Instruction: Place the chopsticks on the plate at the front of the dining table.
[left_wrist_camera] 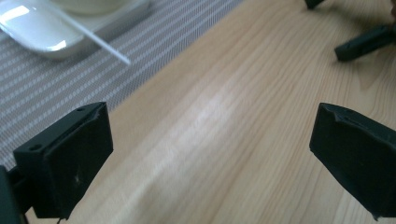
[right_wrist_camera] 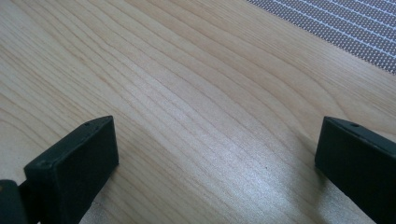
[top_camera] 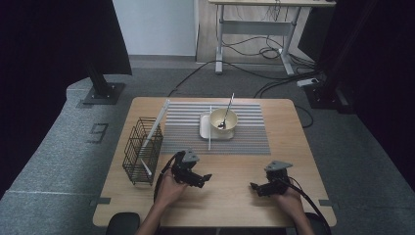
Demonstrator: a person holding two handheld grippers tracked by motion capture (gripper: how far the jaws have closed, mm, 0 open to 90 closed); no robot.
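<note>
A: Biggest first, what's on the bench [top_camera: 230,196]?

B: Wood bench, w/ a grey striped mat [top_camera: 244,129] across the far half. Black wire basket [top_camera: 142,152] at the left edge, upright, w/ a long white stick [top_camera: 155,125] leaning out of it toward the mat.

A: And on the mat?

B: White tray [top_camera: 204,128], cream bowl [top_camera: 223,121] sitting on it, spoon [top_camera: 226,113] resting in the bowl w/ its handle sticking up and away. Thin white rod [top_camera: 210,128] lies across the tray's left part, its near tip just past the mat's edge.

A: Tongs?

B: Left tongs [top_camera: 206,177] are on the near half of the bench, in front of the mat, just right of the basket. Jaws wide, nothing btwn them, bare wood under. In the left gripper view the left tongs [left_wrist_camera: 210,163] look across the wood to the mat corner, tray and rod tip.

A: Right ones?

B: Right tongs [top_camera: 253,186] sit low at the near right, pointing toward the left pair, well apart from the mat items. In the right gripper view the right tongs [right_wrist_camera: 215,168] are spread wide too, empty, wood grain btwn the jaws, mat in the top corner.
</note>
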